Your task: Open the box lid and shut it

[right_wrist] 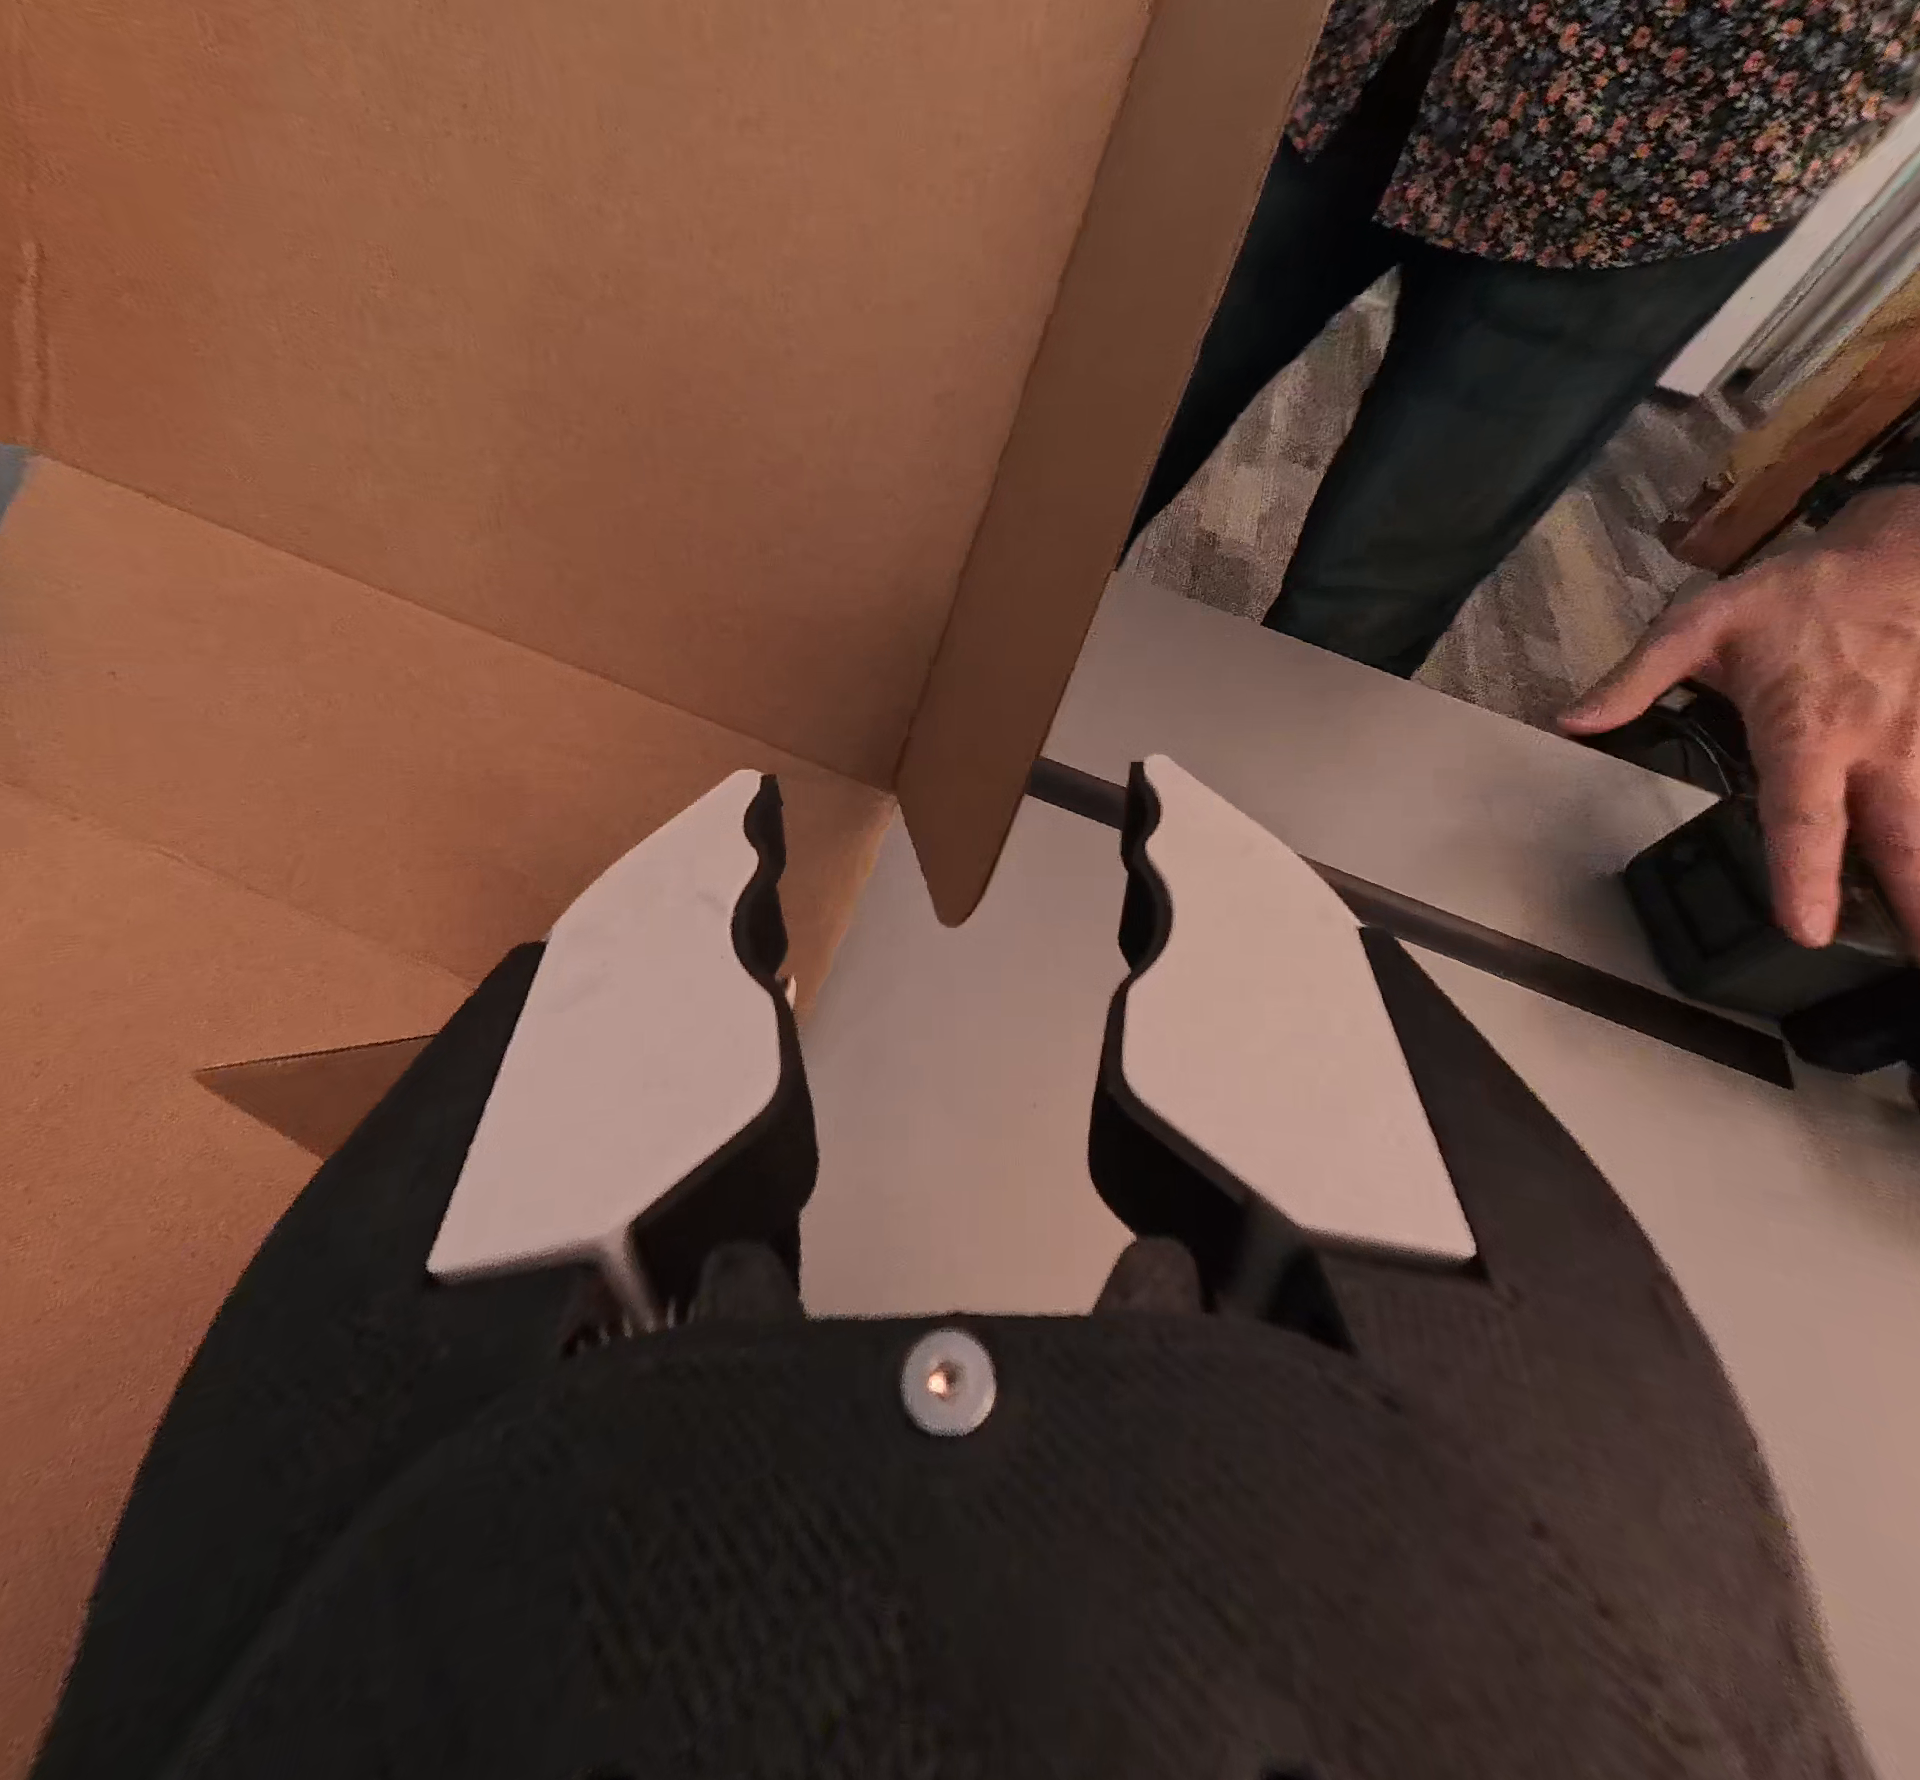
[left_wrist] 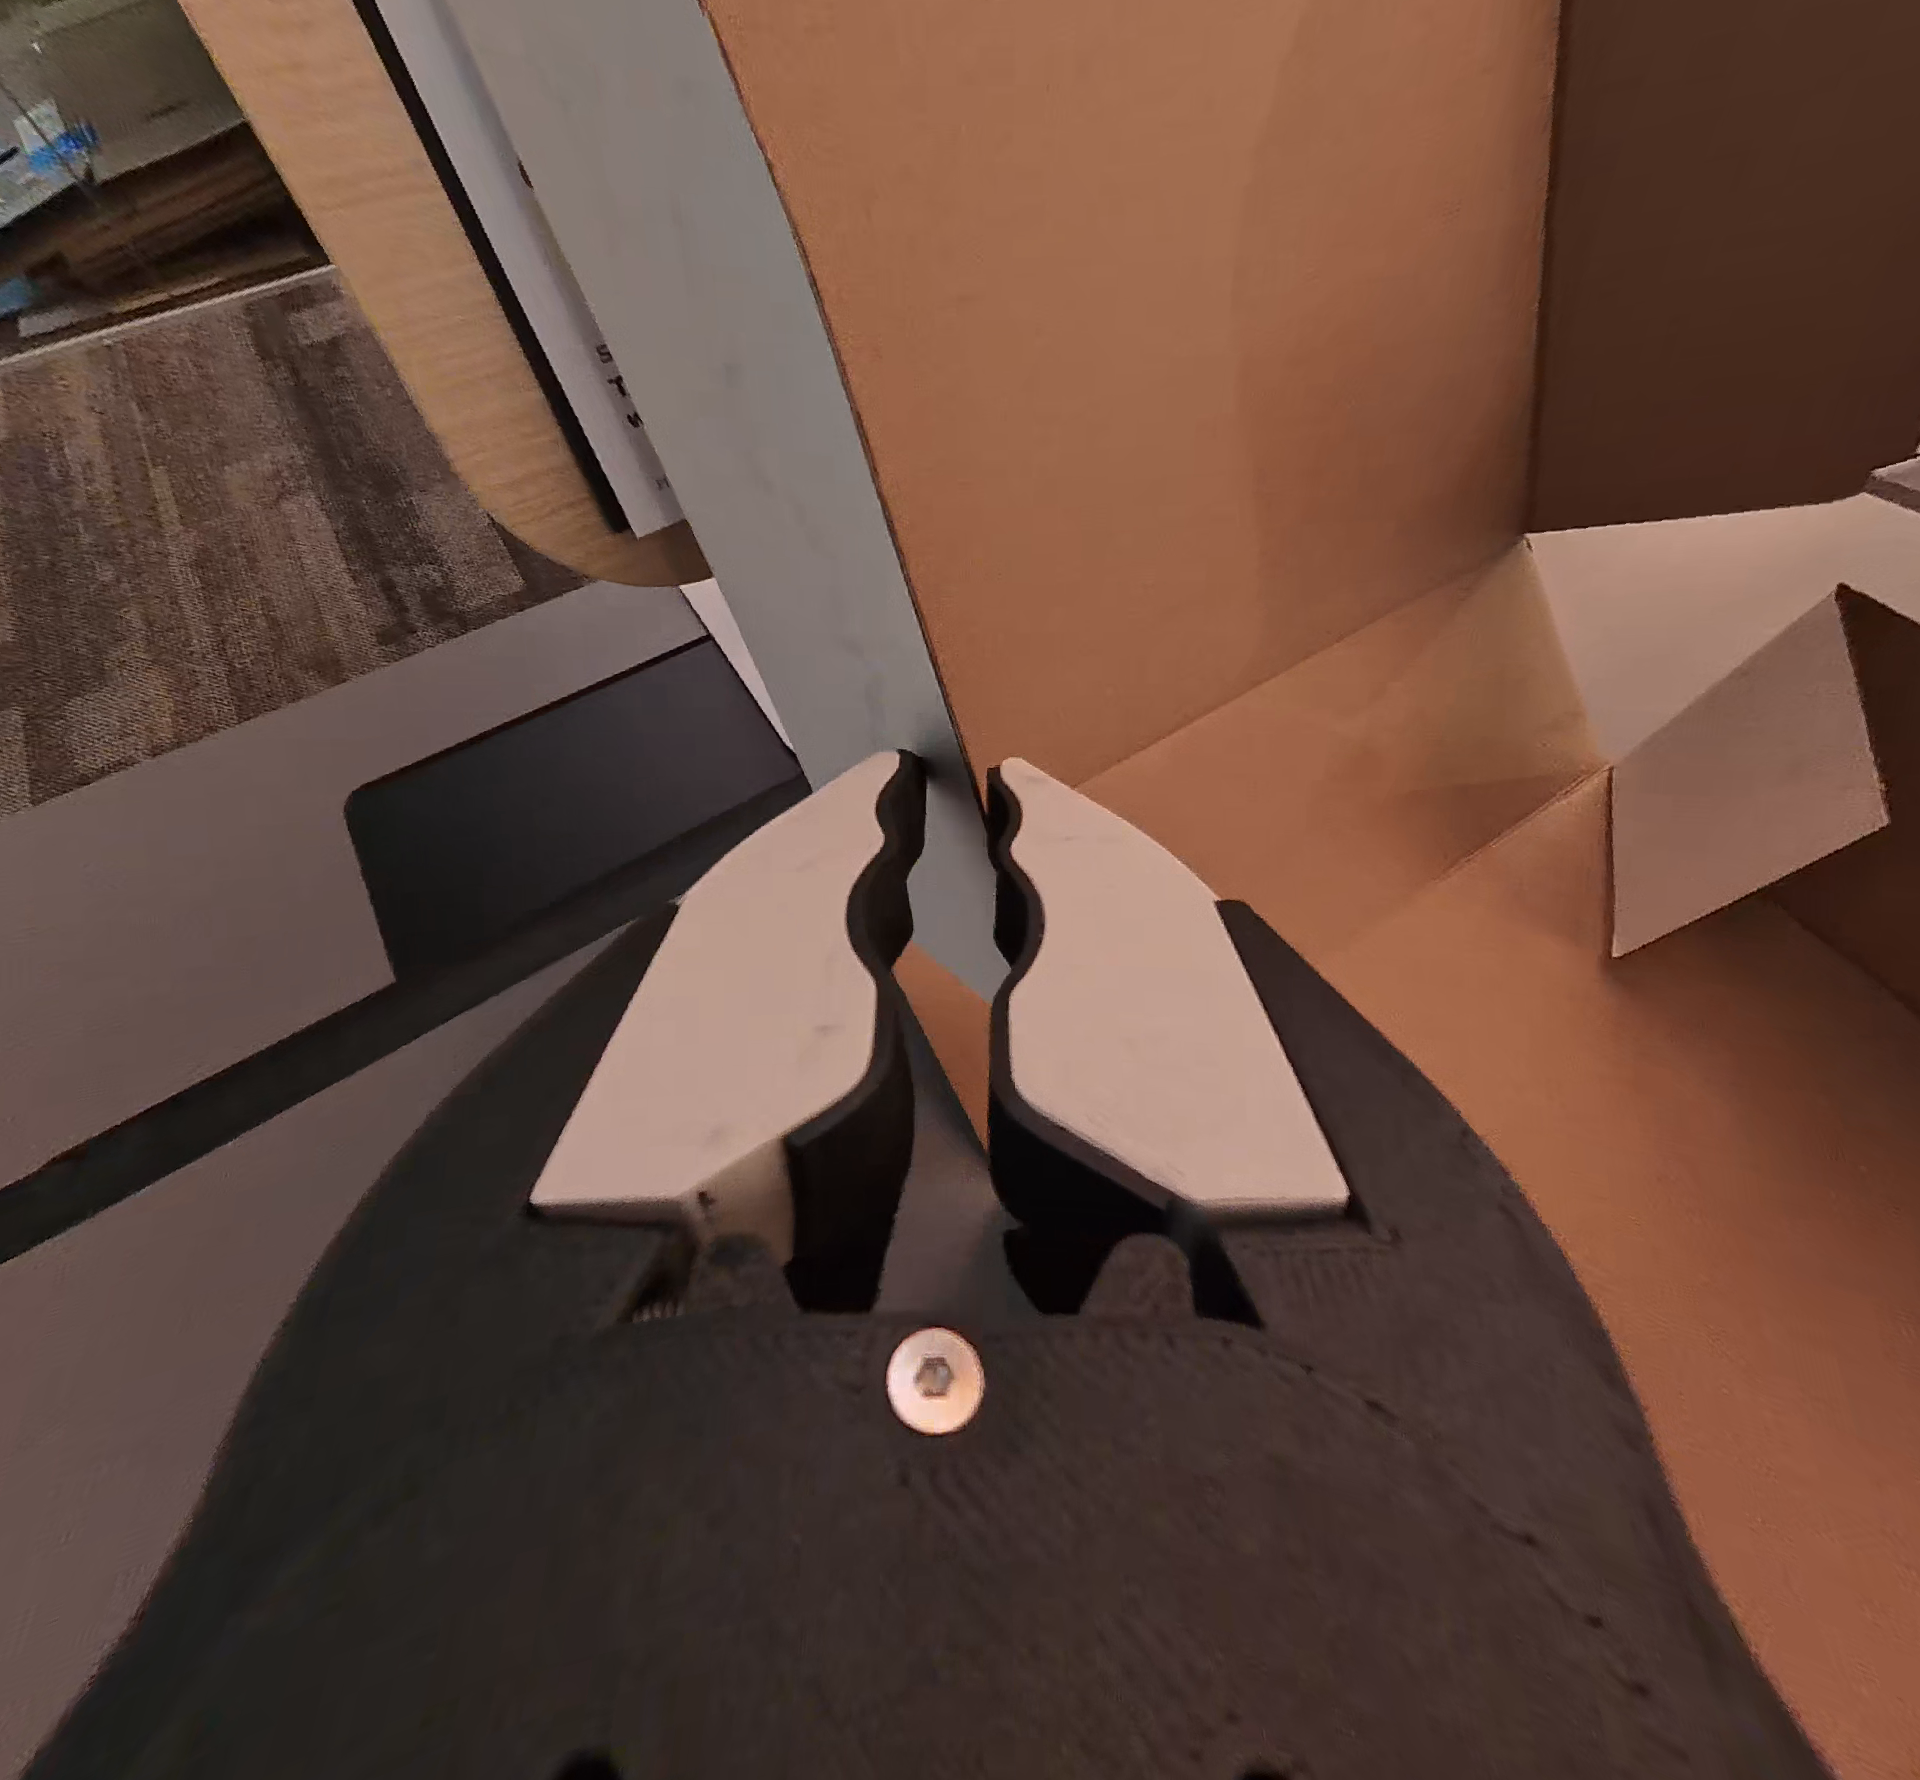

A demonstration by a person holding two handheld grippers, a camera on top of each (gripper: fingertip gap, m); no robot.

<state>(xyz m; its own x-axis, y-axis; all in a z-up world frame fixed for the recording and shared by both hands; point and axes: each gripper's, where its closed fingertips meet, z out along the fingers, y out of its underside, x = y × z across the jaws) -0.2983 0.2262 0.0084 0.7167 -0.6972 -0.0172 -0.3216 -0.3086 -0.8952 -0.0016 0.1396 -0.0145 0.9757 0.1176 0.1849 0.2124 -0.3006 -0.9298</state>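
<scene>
Two wrist cameras, close in on the open box (left_wrist: 1299,1055).
Each looks forward along its own fingers; both share the raised lid (right_wrist: 571,276).

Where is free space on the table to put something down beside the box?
Free: the grey table strip between the raised box flap and the dark seam, and under the open right gripper. Crowded: the right edge, where a hand rests on a black device.
</scene>
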